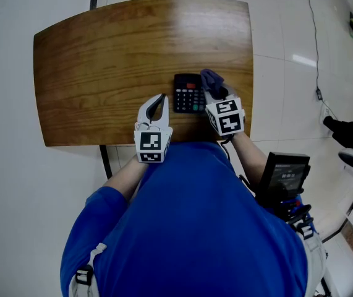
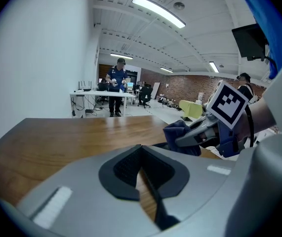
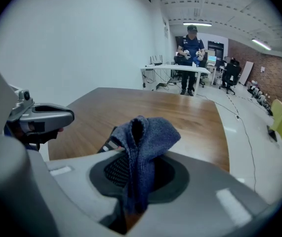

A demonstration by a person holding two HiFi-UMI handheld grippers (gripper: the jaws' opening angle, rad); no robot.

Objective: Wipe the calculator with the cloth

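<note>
A black calculator (image 1: 187,93) lies near the front right of the wooden table (image 1: 102,60). My right gripper (image 1: 214,89) hovers at the calculator's right edge, shut on a dark blue cloth (image 1: 211,78). In the right gripper view the cloth (image 3: 145,132) bunches up out of the jaws and hides most of the calculator (image 3: 112,143). My left gripper (image 1: 159,99) sits just left of the calculator, shut and holding nothing. The left gripper view shows its pads (image 2: 153,174) pressed together over bare wood, with the cloth (image 2: 180,135) off to the right.
Both grippers are close to the table's front edge (image 1: 102,142). A black device (image 1: 284,175) hangs at the person's right hip. A cable (image 1: 315,42) runs over the white floor at the right. Far off, another person (image 3: 191,58) stands at a white desk.
</note>
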